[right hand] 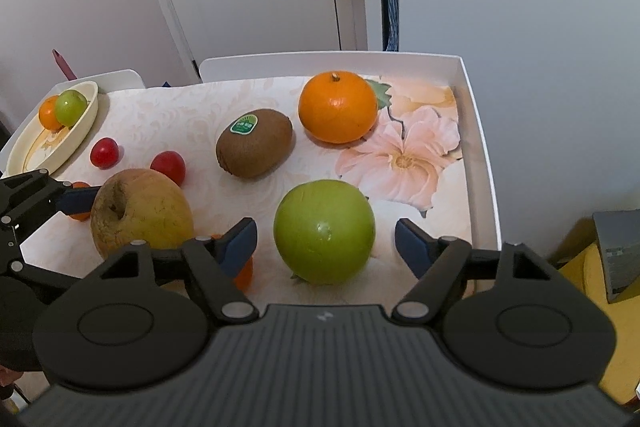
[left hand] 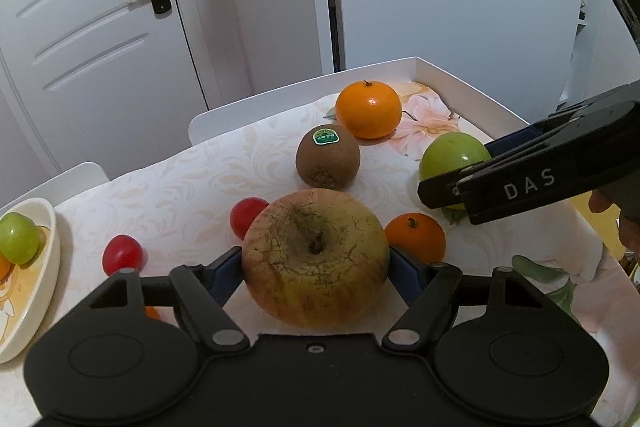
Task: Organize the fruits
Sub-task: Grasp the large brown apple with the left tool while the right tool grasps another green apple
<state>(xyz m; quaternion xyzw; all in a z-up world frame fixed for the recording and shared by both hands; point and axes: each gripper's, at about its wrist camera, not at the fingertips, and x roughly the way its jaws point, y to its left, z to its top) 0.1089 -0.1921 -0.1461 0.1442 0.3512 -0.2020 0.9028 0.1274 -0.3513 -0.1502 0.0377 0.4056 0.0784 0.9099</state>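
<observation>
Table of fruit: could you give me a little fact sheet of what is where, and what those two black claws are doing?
Surface: white tray with flowered lining
Left gripper: pads appear to press both sides of the russet apple
Right gripper: open around the green apple, gaps on both sides
Loose fruit: kiwi, large orange, small orange, two cherry tomatoes
Dish: holds one green and one orange fruit
</observation>
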